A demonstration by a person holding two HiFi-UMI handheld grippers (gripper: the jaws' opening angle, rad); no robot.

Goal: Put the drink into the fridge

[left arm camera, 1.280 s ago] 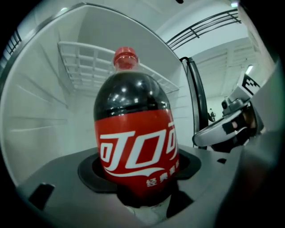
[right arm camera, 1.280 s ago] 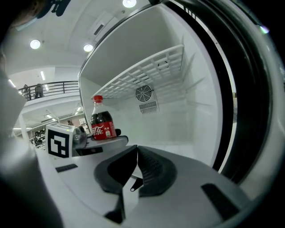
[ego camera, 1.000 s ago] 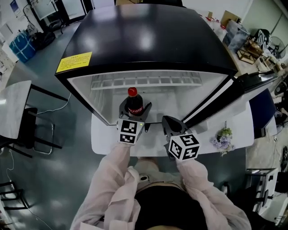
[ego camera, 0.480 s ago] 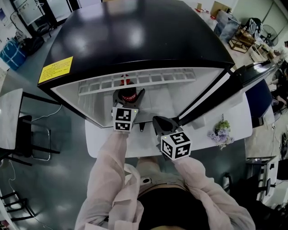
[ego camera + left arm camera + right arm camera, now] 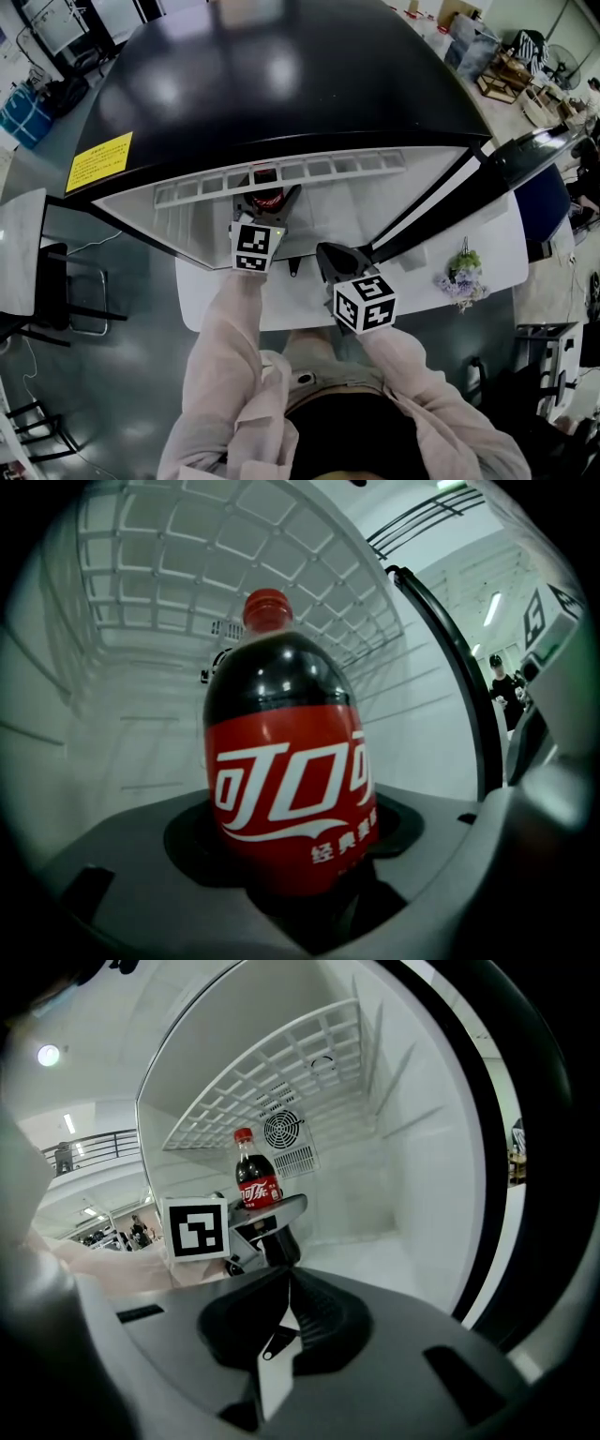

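your left gripper (image 5: pixel 266 199) grips the bottle (image 5: pixel 286 789) inside the fridge (image 5: pixel 281 84); right gripper (image 5: pixel 325 251) closed, empty, outside it.

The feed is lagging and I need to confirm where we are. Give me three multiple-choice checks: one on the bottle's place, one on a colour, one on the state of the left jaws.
1. Where is the bottle?
A) inside the fridge, under the wire shelf
B) on its top
C) on the floor

2. What colour is the cap?
A) blue
B) white
C) red

3. The jaws of the left gripper are:
A) apart and empty
B) closed on the bottle
C) closed on the shelf

Answers:
1 A: the left gripper view shows the shelf above the bottle.
2 C: the cap is red in both gripper views.
3 B: the jaws hug the bottle's base.
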